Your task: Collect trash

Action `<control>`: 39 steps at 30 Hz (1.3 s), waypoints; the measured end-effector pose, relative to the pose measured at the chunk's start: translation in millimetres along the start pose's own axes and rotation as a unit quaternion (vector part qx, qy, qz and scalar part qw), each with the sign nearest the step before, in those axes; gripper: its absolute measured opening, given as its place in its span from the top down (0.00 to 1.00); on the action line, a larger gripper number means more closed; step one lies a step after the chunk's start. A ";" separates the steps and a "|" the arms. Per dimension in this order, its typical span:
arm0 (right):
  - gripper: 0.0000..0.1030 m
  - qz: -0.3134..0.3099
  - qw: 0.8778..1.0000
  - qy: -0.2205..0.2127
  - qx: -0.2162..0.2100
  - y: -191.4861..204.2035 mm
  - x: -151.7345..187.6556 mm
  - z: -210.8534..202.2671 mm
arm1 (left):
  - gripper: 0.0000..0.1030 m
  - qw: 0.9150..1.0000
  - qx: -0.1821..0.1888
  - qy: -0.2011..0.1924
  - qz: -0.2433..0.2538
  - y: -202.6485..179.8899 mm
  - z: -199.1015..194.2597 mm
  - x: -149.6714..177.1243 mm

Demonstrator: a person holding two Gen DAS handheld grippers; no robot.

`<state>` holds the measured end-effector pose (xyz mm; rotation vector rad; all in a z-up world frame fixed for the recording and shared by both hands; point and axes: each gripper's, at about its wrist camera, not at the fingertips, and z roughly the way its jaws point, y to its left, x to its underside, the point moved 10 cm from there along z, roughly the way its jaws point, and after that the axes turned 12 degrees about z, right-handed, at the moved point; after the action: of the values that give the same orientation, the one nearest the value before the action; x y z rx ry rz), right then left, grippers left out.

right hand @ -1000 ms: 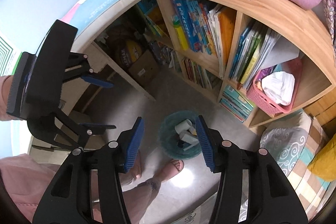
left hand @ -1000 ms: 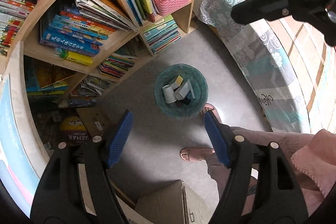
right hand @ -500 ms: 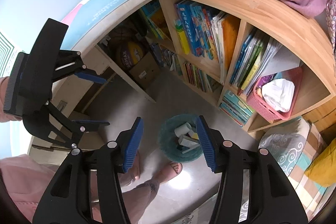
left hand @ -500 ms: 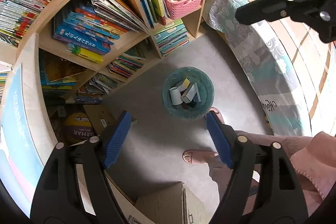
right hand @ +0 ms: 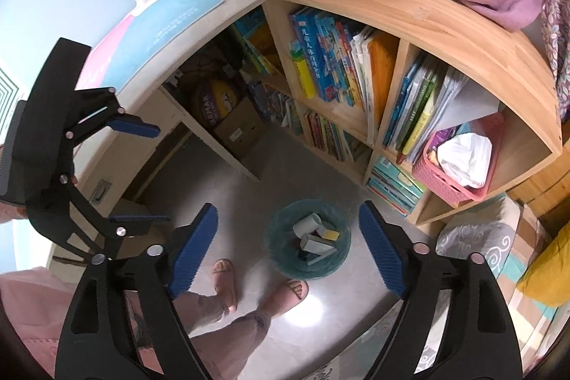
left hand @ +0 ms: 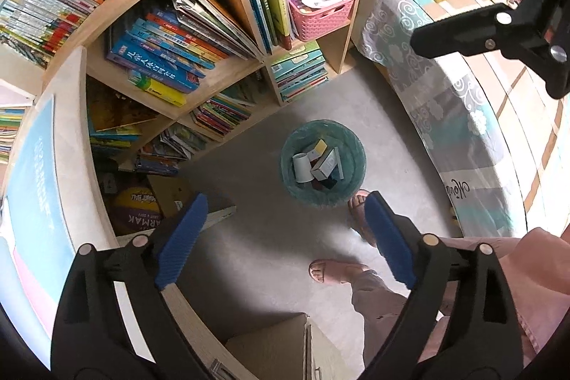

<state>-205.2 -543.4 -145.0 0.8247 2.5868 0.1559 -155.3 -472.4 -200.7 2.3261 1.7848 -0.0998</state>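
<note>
Your left gripper (left hand: 285, 237) and right gripper (right hand: 288, 248): jaws just been opening, now wide apart, nothing btwn them. Teal trash basket (left hand: 352, 180) sits on floor below both, seen btwn the fingers, w/ cartons inside, your feet (right hand: 224, 276) beside it.

The purple and yellow ball (left hand: 137, 211) under the desk reads "ARMAK", its first letters hidden. Chinese characters run along the blue book spines (right hand: 322, 59) on the shelf, too small to read.

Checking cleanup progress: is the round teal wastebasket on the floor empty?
Not empty: the teal wastebasket holds a white paper roll and small boxes.
</note>
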 end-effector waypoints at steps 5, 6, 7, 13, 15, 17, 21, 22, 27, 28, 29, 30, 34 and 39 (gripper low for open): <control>0.13 0.013 1.000 -0.005 0.004 -1.3 4.5 -4.6 | 0.07 1.000 -0.003 -0.008 -0.015 -0.4 -7.7 4.6; 0.13 0.017 1.000 -0.005 0.003 -1.9 5.6 -5.4 | 0.07 1.000 -0.005 -0.009 -0.017 -0.9 -9.1 5.3; 0.13 0.021 1.000 -0.005 0.003 -2.0 7.0 -6.4 | 0.07 1.000 -0.006 -0.010 -0.018 -0.8 -10.5 6.6; 0.12 0.037 0.999 -0.010 0.004 -1.2 9.8 -13.7 | 0.07 0.999 -0.017 -0.021 -0.044 -0.5 -22.5 14.8; 0.12 0.034 0.999 -0.012 0.012 0.4 7.9 -15.4 | 0.07 0.998 -0.024 -0.027 -0.057 2.2 -28.3 18.1; 0.12 0.030 0.999 -0.015 0.010 5.2 6.1 -17.2 | 0.07 0.996 -0.036 -0.033 -0.075 8.2 -35.6 23.6; 0.12 0.016 1.000 -0.019 0.006 18.5 -0.8 -18.7 | 0.07 0.991 -0.059 -0.035 -0.111 21.2 -47.2 39.0; 0.12 0.009 1.000 -0.019 0.007 24.0 -2.9 -17.9 | 0.07 0.990 -0.065 -0.035 -0.120 24.3 -49.5 42.6; 0.12 -0.012 1.000 -0.013 -0.004 49.7 -11.1 -13.1 | 0.07 0.977 -0.105 -0.033 -0.185 46.8 -67.3 71.6; 0.12 -0.017 1.000 -0.013 -0.011 57.3 -13.3 -12.3 | 0.07 0.974 -0.108 -0.034 -0.198 49.6 -70.4 77.5; 0.12 -0.022 1.000 -0.014 -0.016 65.0 -15.7 -11.1 | 0.07 0.970 -0.112 -0.035 -0.214 53.1 -73.9 84.7; 0.12 -0.027 0.999 -0.013 -0.021 70.9 -18.2 -9.7 | 0.07 0.966 -0.117 -0.036 -0.229 57.1 -77.7 92.8; 0.12 -0.060 0.997 -0.007 -0.038 103.9 -25.6 -1.6 | 0.07 0.951 -0.133 -0.040 -0.277 66.6 -90.8 122.7; 0.11 -0.112 0.992 0.006 -0.052 146.0 -27.5 11.9 | 0.07 0.932 -0.155 -0.037 -0.325 73.4 -105.7 165.0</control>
<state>-102.8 -440.1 -112.7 0.4941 2.6348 0.2267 -48.6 -312.4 -118.1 1.4342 2.2614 -0.0019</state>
